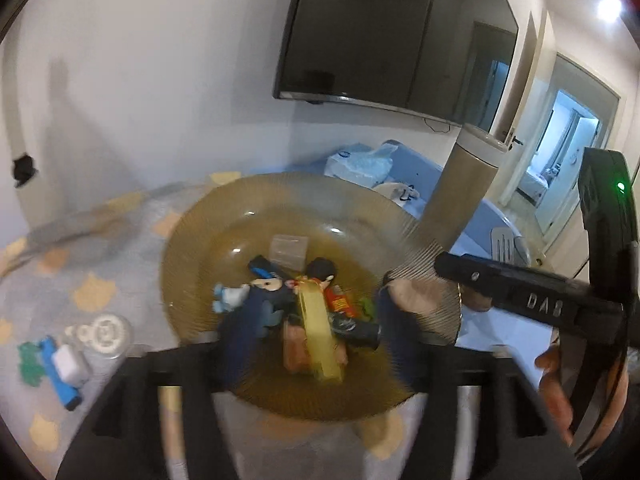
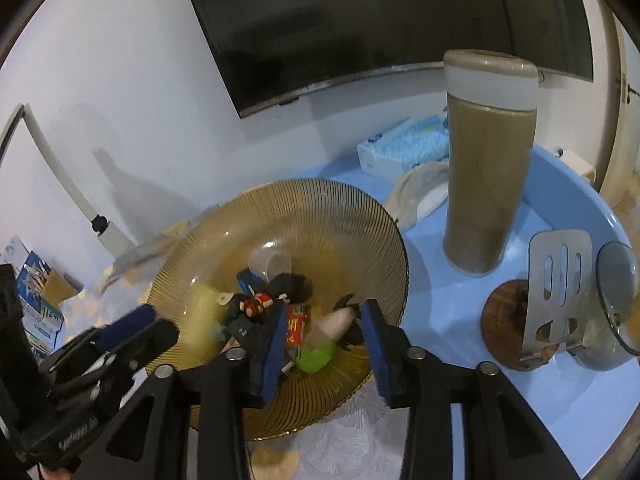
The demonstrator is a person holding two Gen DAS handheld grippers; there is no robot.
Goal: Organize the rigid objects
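Observation:
An amber ribbed glass bowl (image 1: 200,240) (image 2: 360,216) holds a pile of small toys: a yellow piece (image 1: 320,332), a dark-haired figure (image 1: 320,270), a clear plastic cup (image 2: 272,262), a red packet (image 2: 295,328) and a green piece (image 2: 316,356). My left gripper (image 1: 316,320) hangs open over the bowl with nothing between its blue pads. My right gripper (image 2: 324,328) is open just above the toys, its pads on either side of a pale pinkish piece (image 2: 332,326). Whether the pads touch that piece cannot be told.
A tall beige tumbler (image 2: 484,184) stands right of the bowl on a blue tray (image 2: 560,360). A metal spatula (image 2: 556,296), a wooden disc (image 2: 504,328) and a glass lid (image 2: 616,304) lie at right. A blue toy (image 1: 60,376), white case (image 1: 70,364) and clear lid (image 1: 106,334) lie left.

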